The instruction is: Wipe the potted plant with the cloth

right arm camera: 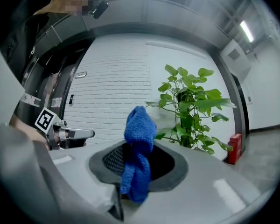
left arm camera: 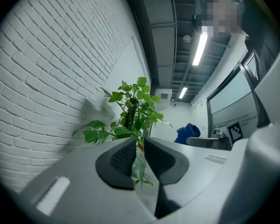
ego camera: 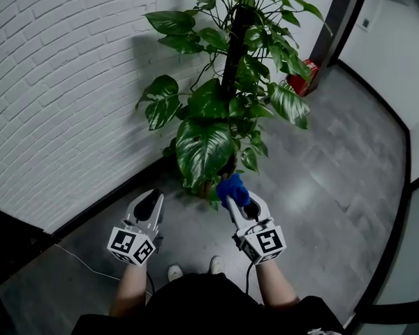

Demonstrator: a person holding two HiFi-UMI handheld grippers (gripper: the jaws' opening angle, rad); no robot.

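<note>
Blue cloth at the foot of the potted plant

The potted plant [ego camera: 230, 89] stood upright on the grey floor close to the white brick wall. It was tall, with a dark central pole and broad glossy green leaves, a few mottled pale, and its pot was hidden under the low foliage. The cloth [ego camera: 233, 189] – blue, nubbly and bunched into a wad – was pinched between the jaws of the right gripper [right arm camera: 139, 162], one end standing above them and the other drooping. It sat just under the lowest big leaf – whether it touched could not be told.
</note>
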